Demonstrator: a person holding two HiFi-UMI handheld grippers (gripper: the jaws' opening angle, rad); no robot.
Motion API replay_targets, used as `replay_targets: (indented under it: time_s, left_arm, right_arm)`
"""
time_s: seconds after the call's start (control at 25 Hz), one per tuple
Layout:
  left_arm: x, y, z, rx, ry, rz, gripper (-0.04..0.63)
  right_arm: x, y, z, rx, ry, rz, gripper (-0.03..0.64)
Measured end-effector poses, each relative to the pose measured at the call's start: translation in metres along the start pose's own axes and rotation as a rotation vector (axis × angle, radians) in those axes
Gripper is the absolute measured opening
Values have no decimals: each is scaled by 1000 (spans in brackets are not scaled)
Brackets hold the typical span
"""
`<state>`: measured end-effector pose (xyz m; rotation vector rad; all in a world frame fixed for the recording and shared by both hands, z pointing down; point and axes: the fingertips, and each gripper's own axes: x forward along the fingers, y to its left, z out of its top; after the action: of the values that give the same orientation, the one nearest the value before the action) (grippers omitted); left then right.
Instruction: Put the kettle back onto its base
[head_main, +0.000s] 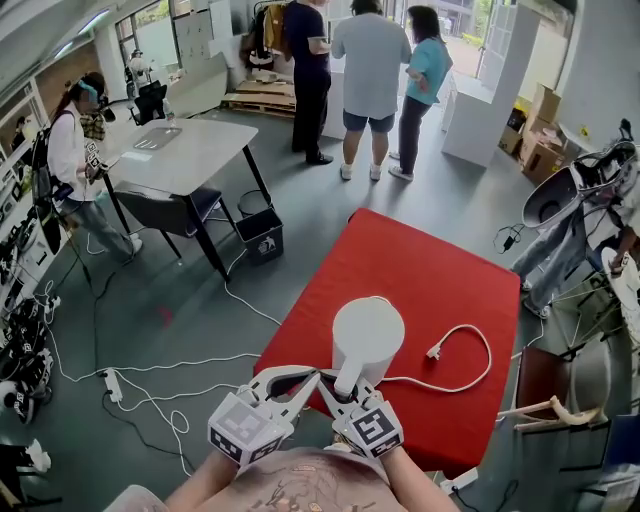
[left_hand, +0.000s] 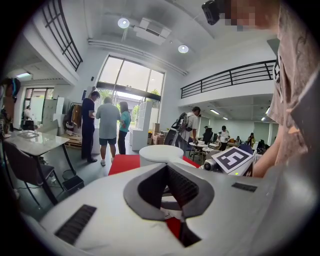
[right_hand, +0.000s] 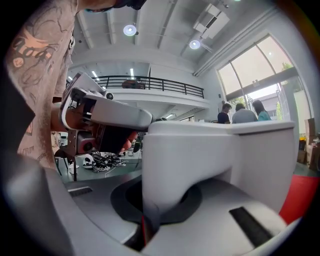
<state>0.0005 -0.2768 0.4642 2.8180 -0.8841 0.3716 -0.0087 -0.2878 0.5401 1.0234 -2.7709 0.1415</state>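
A white kettle (head_main: 367, 335) stands on the red table (head_main: 400, 270), near its front edge. Its handle (head_main: 350, 375) points toward me, and my right gripper (head_main: 346, 388) is shut on that handle (right_hand: 165, 165), which fills the gap between the jaws in the right gripper view (right_hand: 152, 202). The base is hidden under the kettle; only its white cord (head_main: 470, 380) shows, running out to the right. My left gripper (head_main: 305, 382) hovers just left of the handle with its jaws together and nothing between them (left_hand: 168, 169). In the left gripper view the kettle's lid (left_hand: 160, 151) lies just beyond the jaws.
The cord's plug (head_main: 435, 352) lies loose on the red table, right of the kettle. Beyond the table's left edge, white cables (head_main: 150, 385) trail over the floor. A grey table (head_main: 190, 150), a dark chair (head_main: 175, 212) and a black bin (head_main: 260, 236) stand further left. Three people (head_main: 370, 80) stand at the back.
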Motion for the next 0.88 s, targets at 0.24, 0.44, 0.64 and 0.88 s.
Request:
replay_targets:
  time_s: [0.24, 0.44, 0.64, 0.88]
  left_arm:
    - [0, -7, -4, 5, -2, -17, -14]
    - [-2, -6, 2, -3, 11, -1, -14]
    - [-1, -11, -2, -2, -3, -13, -14]
    - [-1, -14, 0, -17, -22, -22, -14]
  right_arm:
    - [-5, -3, -6, 36, -11, -33, 25]
    - [-5, 4, -15, 19, -3, -35, 25]
    - [-4, 3, -15, 28, -5, -37, 26]
    - [-4, -2, -23, 51, 30, -56, 56]
